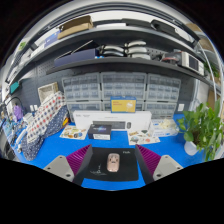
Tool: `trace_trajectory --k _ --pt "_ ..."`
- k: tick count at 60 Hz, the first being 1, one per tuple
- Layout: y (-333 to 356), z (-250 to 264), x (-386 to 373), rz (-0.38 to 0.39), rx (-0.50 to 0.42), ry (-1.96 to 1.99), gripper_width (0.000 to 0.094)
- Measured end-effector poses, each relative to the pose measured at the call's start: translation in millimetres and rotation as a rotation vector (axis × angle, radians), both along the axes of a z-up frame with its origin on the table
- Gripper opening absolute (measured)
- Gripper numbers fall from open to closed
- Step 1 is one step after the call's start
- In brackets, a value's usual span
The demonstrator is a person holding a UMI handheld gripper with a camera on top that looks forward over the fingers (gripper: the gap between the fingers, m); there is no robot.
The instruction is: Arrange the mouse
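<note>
The mouse (116, 163) lies on a dark pad (108, 160) between the spread fingers of the gripper (112, 166), gaps either side; nothing is grasped.

Shelf items (110, 50): too small for us to identify | drawer cabinet (110, 90) labels: unreadable | gripper (113, 166) fingers: we see only the tips, rest cut off below | mouse (117, 162) buttons and wheel: not resolvable | box (104, 130) print: illegible | plant (203, 127): partly cut off at the edge
</note>
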State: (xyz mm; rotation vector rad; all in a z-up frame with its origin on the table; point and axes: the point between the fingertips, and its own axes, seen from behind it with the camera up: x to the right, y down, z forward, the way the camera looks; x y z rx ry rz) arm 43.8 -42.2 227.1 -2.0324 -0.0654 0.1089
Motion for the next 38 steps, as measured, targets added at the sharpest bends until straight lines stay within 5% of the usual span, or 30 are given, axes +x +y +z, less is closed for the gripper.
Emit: trace_trajectory --k 38 --pt "-119 24 87 -0.005 0.023 0.024 0.0857"
